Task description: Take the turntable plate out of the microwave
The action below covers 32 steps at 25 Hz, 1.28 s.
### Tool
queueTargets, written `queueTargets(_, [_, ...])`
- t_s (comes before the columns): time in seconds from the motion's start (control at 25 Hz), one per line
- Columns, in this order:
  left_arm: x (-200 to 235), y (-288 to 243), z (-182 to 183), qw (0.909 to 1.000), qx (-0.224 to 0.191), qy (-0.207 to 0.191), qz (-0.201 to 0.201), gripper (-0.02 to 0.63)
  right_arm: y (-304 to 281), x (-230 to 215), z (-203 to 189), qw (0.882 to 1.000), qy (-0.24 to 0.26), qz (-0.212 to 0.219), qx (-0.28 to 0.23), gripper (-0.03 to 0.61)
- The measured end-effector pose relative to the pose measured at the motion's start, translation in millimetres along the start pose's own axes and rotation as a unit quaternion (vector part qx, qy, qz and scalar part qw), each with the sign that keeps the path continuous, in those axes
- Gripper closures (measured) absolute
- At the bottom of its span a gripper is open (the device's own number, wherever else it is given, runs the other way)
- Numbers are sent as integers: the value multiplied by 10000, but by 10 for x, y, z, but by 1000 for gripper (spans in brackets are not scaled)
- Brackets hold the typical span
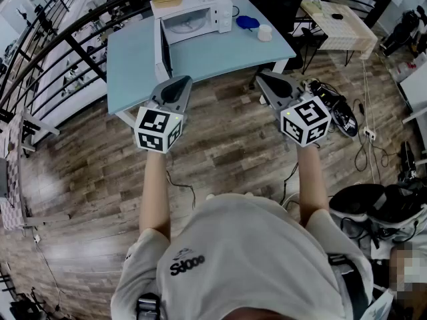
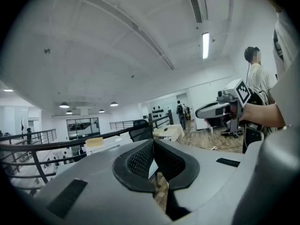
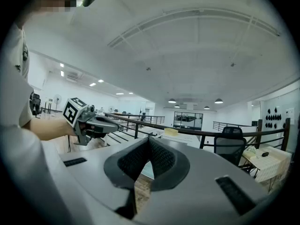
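1. The microwave [image 1: 200,9] stands at the far side of the table [image 1: 220,55], at 12 o'clock in the head view. Its door [image 1: 162,49] is swung open on the 9 o'clock side of the opening.
2. The plate [image 1: 190,24] is seen inside the microwave, lying flat on its floor. It is round, so no long axis is offered; only its near rim is presented toward the open front.
3. The left gripper [image 1: 179,84] is held with jaws closed together and nothing between them, as shown in the left gripper view.
4. The right gripper [image 1: 267,79] is likewise closed and empty, as shown in the right gripper view.
5. Both grippers are held roughly level and pointed toward the table, well apart from the plate.
6. From the left gripper the plate lies at about 12 o'clock, almost straight ahead. From the right gripper it lies at about 10 o'clock, so a slanting reach would be needed.
7. The left gripper is judged the nearer. The free edge of the door, however, is found just to its 11 o'clock, so its straight path is judged to run close beside the door.
8. The task is judged not yet begun: an opening of the jaws is still required before the near rim can be taken.
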<state>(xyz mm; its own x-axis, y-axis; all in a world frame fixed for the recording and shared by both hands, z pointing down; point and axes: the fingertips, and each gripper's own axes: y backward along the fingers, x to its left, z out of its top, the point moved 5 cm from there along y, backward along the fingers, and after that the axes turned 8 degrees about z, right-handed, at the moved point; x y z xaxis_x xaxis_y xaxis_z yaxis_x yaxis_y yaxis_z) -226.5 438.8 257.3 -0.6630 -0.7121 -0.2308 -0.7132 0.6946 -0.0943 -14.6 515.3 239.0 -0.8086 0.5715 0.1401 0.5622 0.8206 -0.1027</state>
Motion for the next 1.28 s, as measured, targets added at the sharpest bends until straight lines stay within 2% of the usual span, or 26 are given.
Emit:
queueTargets(0.24, [84, -65, -31, 10000, -40, 51, -1, 595, -92, -51, -37, 9999, 3, -27, -97, 572])
queueTargets(0.48, [216, 97, -126, 10000, 35, 32, 6, 595, -231, 167, 69, 9993, 152, 139, -327, 572])
queueTargets(0.6, [276, 132, -197, 9999, 77, -60, -95, 595, -371, 300, 94, 9992, 251, 148, -259, 572])
queueTargets(0.72, [371, 178, -291, 9998, 61, 10, -203, 595, -531, 414, 76, 9995, 313, 37, -55, 572])
queueTargets(1.0, [606, 107, -434, 9995, 62, 195, -222, 595, -752, 369, -97, 9997, -192, 20, 165, 572])
queueTargets(1.28, [837, -234, -592, 9991, 252, 322, -67, 595, -1020, -75, -235, 9990, -449, 22, 55, 572])
